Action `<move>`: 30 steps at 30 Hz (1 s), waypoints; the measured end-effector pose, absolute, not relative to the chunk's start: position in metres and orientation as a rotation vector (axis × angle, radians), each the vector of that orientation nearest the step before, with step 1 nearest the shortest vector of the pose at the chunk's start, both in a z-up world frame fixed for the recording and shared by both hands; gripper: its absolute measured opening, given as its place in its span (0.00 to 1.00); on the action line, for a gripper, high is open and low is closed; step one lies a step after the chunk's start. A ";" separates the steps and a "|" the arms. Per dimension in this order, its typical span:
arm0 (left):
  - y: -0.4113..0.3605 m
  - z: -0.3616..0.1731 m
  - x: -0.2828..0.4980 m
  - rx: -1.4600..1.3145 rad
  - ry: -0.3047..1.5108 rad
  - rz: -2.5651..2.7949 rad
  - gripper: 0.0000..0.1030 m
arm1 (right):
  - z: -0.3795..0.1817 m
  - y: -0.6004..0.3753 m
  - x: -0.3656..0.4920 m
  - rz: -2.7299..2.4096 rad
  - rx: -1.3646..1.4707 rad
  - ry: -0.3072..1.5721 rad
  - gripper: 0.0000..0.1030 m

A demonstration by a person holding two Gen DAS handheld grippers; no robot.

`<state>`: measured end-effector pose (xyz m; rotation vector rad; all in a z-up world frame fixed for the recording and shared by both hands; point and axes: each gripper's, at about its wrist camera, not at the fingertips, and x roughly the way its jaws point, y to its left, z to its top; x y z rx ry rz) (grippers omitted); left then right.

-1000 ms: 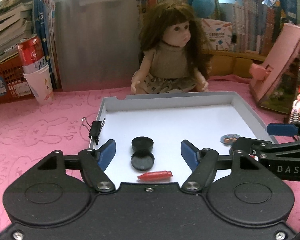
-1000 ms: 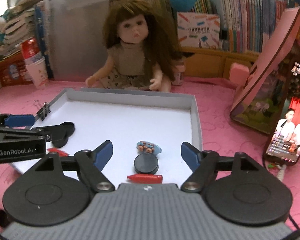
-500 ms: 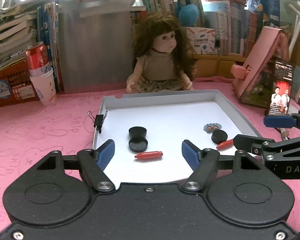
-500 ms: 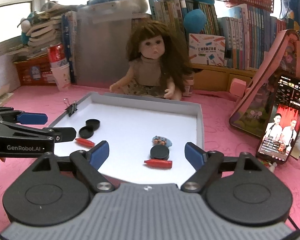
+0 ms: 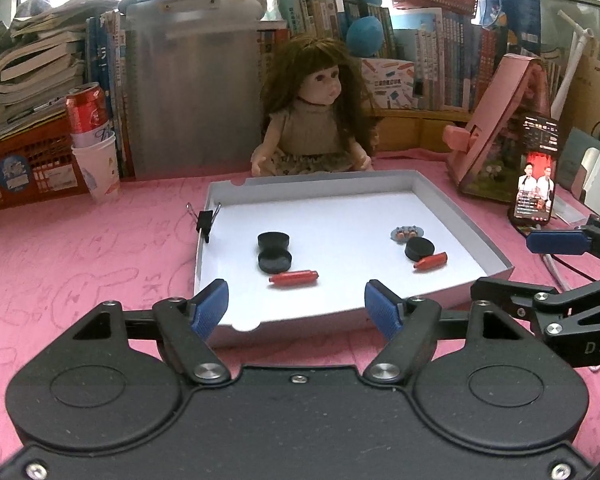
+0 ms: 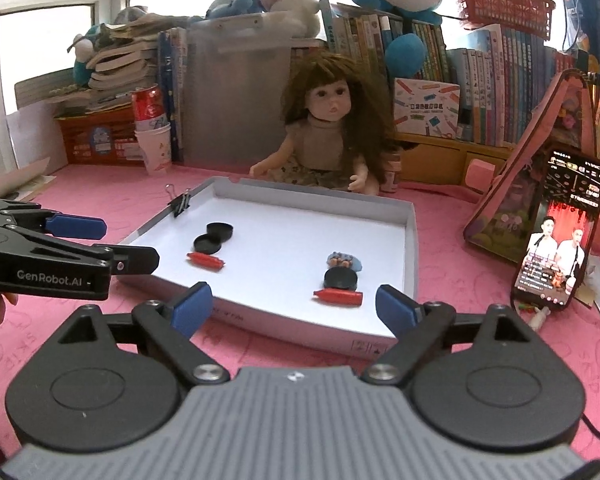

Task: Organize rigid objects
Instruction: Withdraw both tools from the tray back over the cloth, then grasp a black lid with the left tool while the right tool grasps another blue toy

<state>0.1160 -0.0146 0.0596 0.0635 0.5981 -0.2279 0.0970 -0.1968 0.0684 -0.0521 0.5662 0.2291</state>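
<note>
At the tray's (image 5: 496, 258) near edge | you are holding both grippers, left gripper (image 5: 297, 309) and right gripper (image 6: 293, 308), empty with jaws apart, the right's just widening | step: between picks | next: choosing a piece.

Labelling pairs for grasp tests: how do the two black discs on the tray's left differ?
The rear black disc shows a solid flat top; the front black disc shows a raised rim, like an open cap. The rear one looks taller, the front one flatter. Both are round, black, touching each other, and lie in the white tray.
</note>
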 end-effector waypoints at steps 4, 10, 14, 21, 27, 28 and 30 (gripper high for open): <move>-0.008 0.056 0.103 0.051 0.595 -0.231 0.72 | 0.065 -0.195 0.085 0.238 -0.052 0.566 0.92; 0.002 0.047 0.085 0.034 0.592 -0.221 0.72 | 0.052 -0.193 0.070 0.241 -0.060 0.582 0.93; 0.006 0.040 0.076 0.030 0.593 -0.214 0.72 | 0.041 -0.192 0.061 0.233 -0.061 0.602 0.94; 0.016 0.029 0.059 0.025 0.590 -0.204 0.72 | 0.031 -0.196 0.043 0.220 -0.050 0.602 0.95; 0.024 0.023 0.047 0.016 0.590 -0.191 0.73 | 0.024 -0.199 0.027 0.245 -0.026 0.596 0.95; 0.025 0.022 0.045 0.019 0.590 -0.187 0.73 | 0.023 -0.199 0.024 0.249 -0.025 0.593 0.95; 0.028 0.020 0.041 0.022 0.587 -0.176 0.73 | 0.021 -0.199 0.020 0.253 -0.024 0.588 0.95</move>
